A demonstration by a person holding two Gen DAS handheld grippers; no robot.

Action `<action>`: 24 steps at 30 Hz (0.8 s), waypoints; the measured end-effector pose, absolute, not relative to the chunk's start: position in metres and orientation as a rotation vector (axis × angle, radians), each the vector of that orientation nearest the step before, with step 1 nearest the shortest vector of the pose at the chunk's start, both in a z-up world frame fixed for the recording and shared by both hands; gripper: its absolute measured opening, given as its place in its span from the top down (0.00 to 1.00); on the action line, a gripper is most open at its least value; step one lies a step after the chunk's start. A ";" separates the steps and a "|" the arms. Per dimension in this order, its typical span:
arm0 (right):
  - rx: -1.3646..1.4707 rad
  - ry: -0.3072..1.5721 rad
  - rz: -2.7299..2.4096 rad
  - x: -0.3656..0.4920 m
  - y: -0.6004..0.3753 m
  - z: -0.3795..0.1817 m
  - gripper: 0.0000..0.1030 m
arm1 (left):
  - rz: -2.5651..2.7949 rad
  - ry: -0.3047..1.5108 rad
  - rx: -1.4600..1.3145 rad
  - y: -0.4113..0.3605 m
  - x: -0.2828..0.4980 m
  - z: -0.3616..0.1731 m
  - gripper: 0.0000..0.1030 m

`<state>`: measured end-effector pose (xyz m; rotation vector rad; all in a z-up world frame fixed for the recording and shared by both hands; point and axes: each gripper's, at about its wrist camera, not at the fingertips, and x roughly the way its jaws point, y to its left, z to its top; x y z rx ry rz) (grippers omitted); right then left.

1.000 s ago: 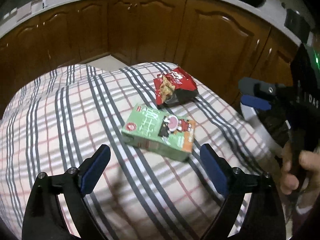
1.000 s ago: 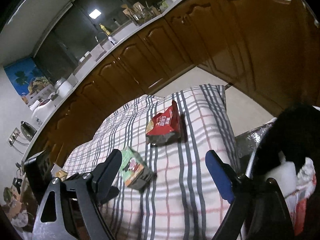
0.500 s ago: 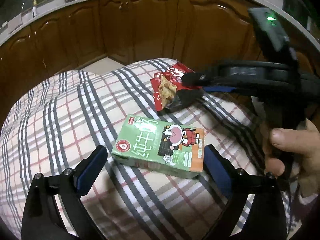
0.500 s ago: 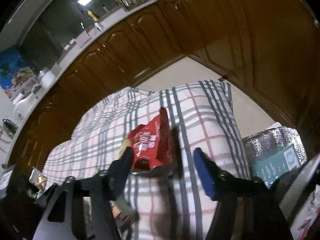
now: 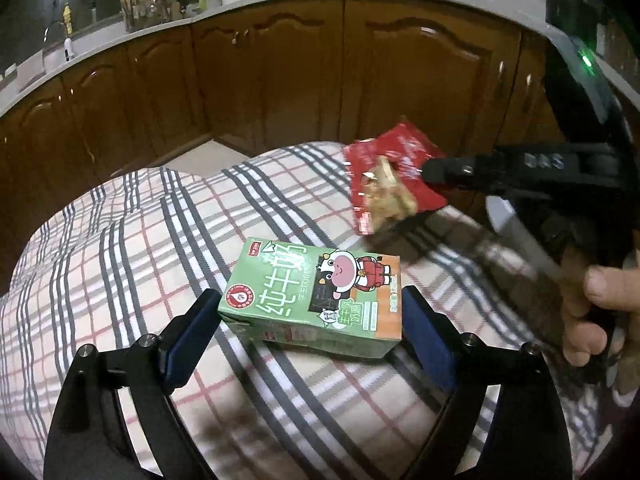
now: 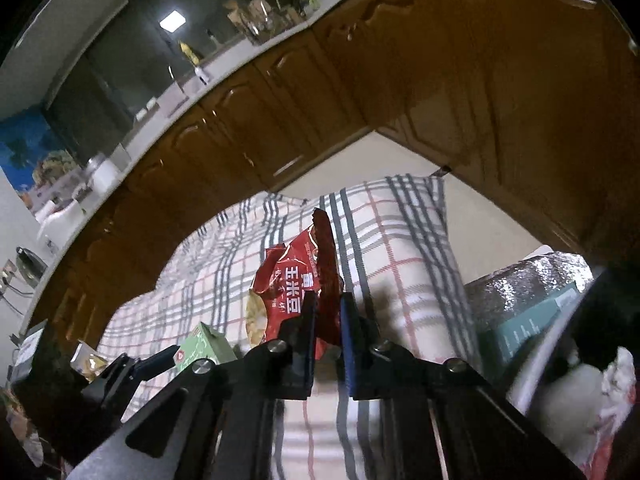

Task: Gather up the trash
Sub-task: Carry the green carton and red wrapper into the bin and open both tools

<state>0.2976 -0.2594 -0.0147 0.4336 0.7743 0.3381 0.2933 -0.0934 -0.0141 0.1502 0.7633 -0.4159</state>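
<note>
The right gripper [image 6: 328, 320] is closing its jaws on the crinkled red foil bag [image 6: 298, 284], lifted beyond the carton [image 5: 316, 292]. That boxy green carton lies on plaid cloth [image 5: 120, 264] between the left gripper's [image 5: 310, 330] wide jaws, which are closing.

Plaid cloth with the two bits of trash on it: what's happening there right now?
The right gripper is closing on the red snack bag, whose edge is pinched between its pads. The left gripper straddles the green milk carton, jaws wide and narrowing, pads not pressing it. The carton lies flat on the plaid cloth.
</note>
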 end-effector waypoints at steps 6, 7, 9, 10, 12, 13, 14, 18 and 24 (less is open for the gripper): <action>0.477 0.722 0.344 0.255 -0.288 -0.001 0.90 | -0.453 0.737 0.086 -0.092 0.266 0.007 0.12; 0.484 0.713 0.341 0.245 -0.294 0.001 0.90 | -0.459 0.732 0.079 -0.094 0.262 0.010 0.12; 0.489 0.702 0.332 0.233 -0.302 0.003 0.90 | -0.475 0.719 0.057 -0.098 0.251 0.017 0.12; 0.493 0.695 0.328 0.225 -0.307 0.005 0.90 | -0.484 0.713 0.044 -0.100 0.245 0.020 0.12; 0.496 0.683 0.316 0.212 -0.313 0.007 0.90 | -0.500 0.709 0.030 -0.105 0.238 0.023 0.12; 0.501 0.677 0.310 0.203 -0.320 0.008 0.90 | -0.512 0.707 0.024 -0.108 0.233 0.025 0.12; 0.504 0.674 0.305 0.199 -0.323 0.009 0.90 | -0.521 0.705 0.020 -0.111 0.228 0.027 0.12; 0.521 0.656 0.278 0.176 -0.342 0.013 0.90 | -0.554 0.701 0.012 -0.126 0.215 0.031 0.12; 0.534 0.628 0.216 0.150 -0.369 0.017 0.90 | -0.604 0.689 0.016 -0.150 0.203 0.042 0.12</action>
